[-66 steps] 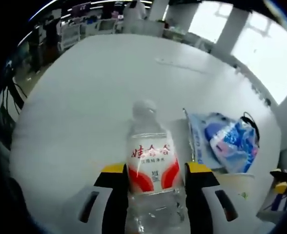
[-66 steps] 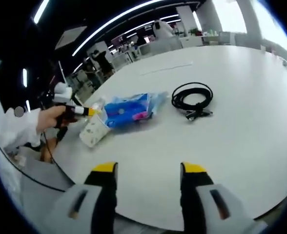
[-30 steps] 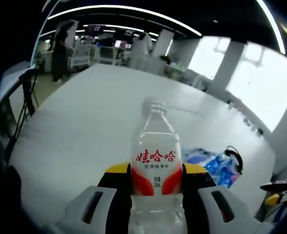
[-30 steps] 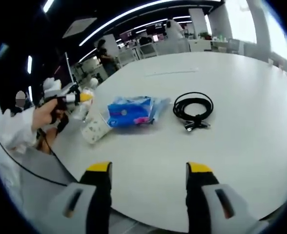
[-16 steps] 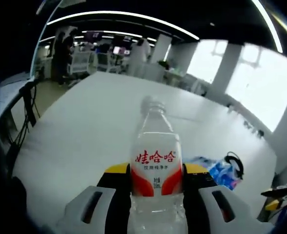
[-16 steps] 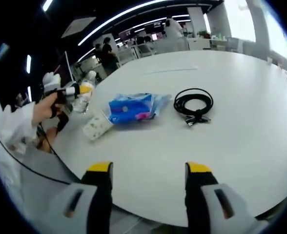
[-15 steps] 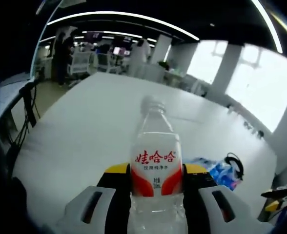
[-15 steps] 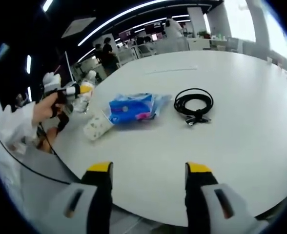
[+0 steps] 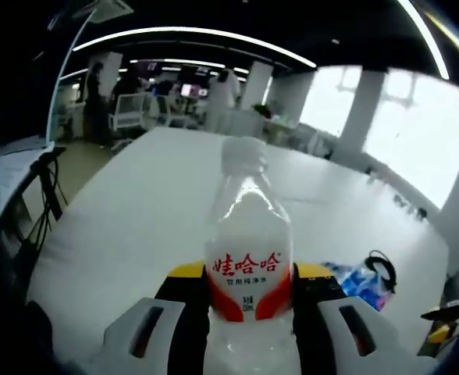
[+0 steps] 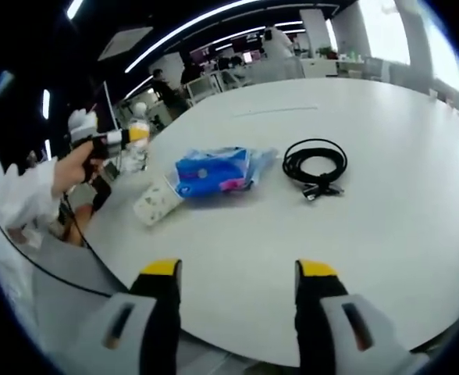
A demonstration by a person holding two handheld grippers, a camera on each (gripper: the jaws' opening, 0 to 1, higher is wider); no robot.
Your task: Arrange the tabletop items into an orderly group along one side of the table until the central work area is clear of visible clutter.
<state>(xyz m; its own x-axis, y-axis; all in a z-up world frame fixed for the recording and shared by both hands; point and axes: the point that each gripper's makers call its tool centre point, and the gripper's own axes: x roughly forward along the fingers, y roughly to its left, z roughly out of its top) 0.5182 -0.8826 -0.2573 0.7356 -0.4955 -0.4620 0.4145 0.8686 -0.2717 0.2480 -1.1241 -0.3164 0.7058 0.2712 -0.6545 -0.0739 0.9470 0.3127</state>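
White desk (image 10: pixel 386 203): broad, pale surface reaching toward an office background in both views. Blue tissue pack (image 10: pixel 212 173): lying flat near the desk's left part in the right gripper view, with a white power strip (image 10: pixel 157 204) just beside it toward the edge; the same pack appears small and low right in the left gripper view (image 9: pixel 362 280). Black coiled cable (image 10: pixel 315 166): on the desk to the right of the tissue pack, apart from it. Clear water bottle (image 9: pixel 248 258): white cap, red-and-white label with red characters, upright along the left gripper view and raised above the desk. Left hand-held gripper (image 9: pixel 249 285): yellow-tipped jaws pinching the bottle's labelled body from both sides; in the right gripper view it is seen at far left (image 10: pixel 124 138), held by a person's hand (image 10: pixel 75 169) in a white sleeve. Right hand-held gripper (image 10: pixel 239 275): jaws spread wide, nothing between them, above the desk's near edge.
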